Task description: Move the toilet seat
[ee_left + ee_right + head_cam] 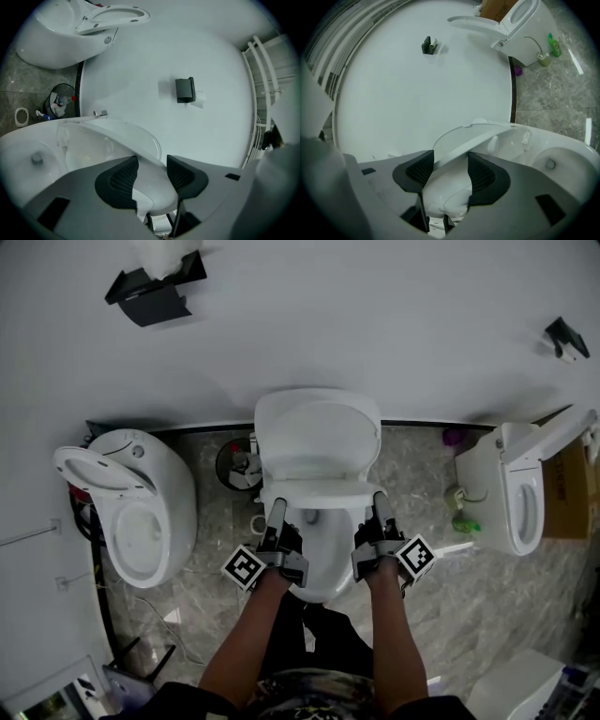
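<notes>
The middle toilet's white seat (317, 491) is tilted up off its bowl (323, 563), with its front rim between both grippers. My left gripper (277, 506) is shut on the rim's left side and my right gripper (380, 502) on its right side. In the left gripper view the white seat (150, 187) fills the gap between the dark pads of the left gripper (152, 176), and its underside bumpers show. The right gripper view shows the seat (450, 187) clamped the same way in the right gripper (450, 171), with the bowl below.
Another toilet (141, 512) with a raised seat stands at the left and a third (516, 493) at the right. A small bin (239, 465) sits between the left and middle toilets. A green bottle (466, 521) and a cardboard box (567, 488) are at the right. A black holder (150, 292) hangs on the wall.
</notes>
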The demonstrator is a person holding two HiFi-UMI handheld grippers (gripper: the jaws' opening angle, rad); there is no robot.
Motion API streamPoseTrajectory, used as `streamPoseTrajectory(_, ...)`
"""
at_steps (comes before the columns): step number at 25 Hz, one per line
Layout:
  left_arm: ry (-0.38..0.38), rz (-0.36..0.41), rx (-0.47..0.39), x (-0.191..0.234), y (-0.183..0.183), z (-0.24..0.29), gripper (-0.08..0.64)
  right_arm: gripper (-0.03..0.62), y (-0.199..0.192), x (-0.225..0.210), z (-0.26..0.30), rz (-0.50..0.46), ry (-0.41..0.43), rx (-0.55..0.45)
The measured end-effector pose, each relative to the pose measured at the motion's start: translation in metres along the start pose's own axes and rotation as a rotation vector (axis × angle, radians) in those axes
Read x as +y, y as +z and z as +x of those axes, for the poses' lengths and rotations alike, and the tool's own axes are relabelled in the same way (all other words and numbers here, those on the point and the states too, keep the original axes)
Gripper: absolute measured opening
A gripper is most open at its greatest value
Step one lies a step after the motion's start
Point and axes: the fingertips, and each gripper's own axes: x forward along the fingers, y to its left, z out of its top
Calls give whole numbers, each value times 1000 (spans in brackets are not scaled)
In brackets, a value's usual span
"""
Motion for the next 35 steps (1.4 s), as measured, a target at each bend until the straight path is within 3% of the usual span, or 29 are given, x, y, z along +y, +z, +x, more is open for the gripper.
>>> streamPoseTrajectory(8, -18, 16, 13, -1, 9, 22, 210, 233, 8, 8, 22, -2, 29, -29)
streamPoseTrajectory(18, -38, 40, -53, -2, 20, 52, 212, 232, 19, 16, 52, -10, 80, 12)
streamPoseTrajectory(35, -23, 122, -81, 4, 37, 103, 170, 228, 34, 23, 107, -56, 101, 72)
